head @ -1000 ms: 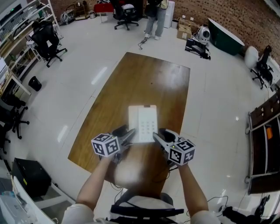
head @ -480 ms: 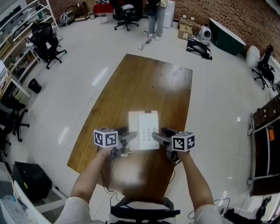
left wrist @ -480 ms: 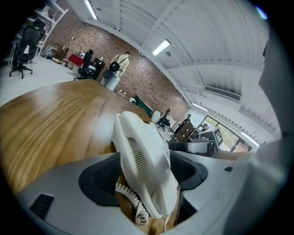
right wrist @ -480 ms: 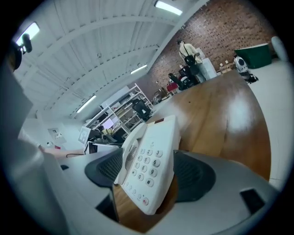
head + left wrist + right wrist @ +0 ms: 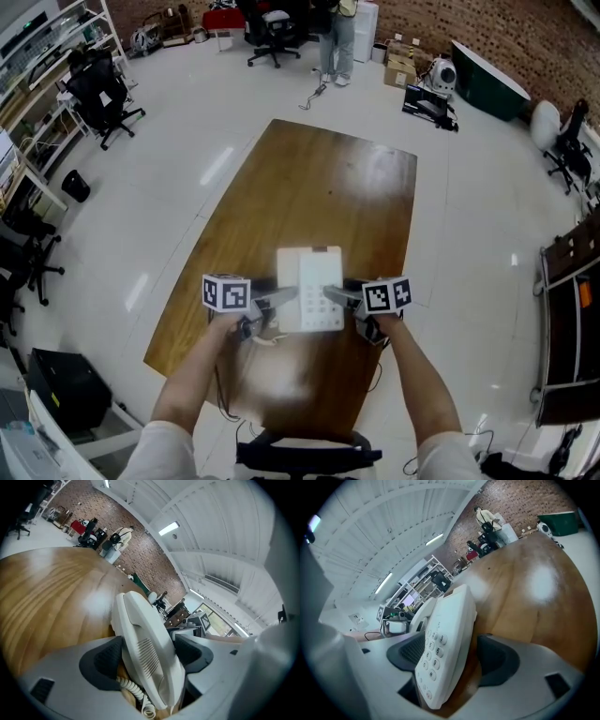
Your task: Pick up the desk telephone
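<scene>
Telephone [image 5: 310, 291] on table [image 5: 319, 187], near end

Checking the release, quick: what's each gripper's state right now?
Left gripper: open, jaws have just been opening, desk telephone between them.
Right gripper: open, jaws have just been opening, desk telephone between them too.

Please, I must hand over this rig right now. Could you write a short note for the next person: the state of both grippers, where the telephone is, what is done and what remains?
Left gripper: open. Its jaws have just been opening, and the handset side of the white plastic desk telephone stands between them, not clamped.
Right gripper: open. Its jaws have just been opening too, around the keypad side.
Telephone: it lies on the brown wooden table, near the person's end.
Done: both grippers are placed at its two sides.
Left: probably close both grippers and lift it.
</scene>
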The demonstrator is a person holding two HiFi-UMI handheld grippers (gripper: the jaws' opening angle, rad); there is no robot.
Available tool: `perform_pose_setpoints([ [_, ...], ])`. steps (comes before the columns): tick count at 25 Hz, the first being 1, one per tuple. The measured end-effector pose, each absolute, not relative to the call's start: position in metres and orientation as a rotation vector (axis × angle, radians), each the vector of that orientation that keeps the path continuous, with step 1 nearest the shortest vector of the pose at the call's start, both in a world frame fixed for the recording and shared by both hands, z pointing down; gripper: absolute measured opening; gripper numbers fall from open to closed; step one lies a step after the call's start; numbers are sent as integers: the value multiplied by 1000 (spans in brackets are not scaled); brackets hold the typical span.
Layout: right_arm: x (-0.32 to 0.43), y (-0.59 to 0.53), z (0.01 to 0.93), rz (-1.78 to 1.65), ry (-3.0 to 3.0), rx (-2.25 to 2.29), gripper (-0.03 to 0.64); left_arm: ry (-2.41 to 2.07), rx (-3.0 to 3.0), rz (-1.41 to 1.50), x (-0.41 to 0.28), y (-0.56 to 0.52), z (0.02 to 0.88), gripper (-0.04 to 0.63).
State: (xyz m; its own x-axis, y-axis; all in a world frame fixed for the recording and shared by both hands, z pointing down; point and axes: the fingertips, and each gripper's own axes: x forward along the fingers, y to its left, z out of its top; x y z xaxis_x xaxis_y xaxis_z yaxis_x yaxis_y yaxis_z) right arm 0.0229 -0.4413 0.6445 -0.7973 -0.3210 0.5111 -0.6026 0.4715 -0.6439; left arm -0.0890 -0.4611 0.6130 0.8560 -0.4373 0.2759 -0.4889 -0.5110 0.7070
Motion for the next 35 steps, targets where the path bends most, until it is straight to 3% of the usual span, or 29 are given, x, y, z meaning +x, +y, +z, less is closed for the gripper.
perform_pose_setpoints([
  [12,14,-441,653,1226,-2339,738,336,-656,2190,157,-90,-467,616,402],
  [23,14,-444,656,1230,-2338,841,290,-686,2155,76,-85,-468,614,351],
  [35,17,-443,646,1223,-2406,897,278,-732,2208,74,-85,-461,607,339],
])
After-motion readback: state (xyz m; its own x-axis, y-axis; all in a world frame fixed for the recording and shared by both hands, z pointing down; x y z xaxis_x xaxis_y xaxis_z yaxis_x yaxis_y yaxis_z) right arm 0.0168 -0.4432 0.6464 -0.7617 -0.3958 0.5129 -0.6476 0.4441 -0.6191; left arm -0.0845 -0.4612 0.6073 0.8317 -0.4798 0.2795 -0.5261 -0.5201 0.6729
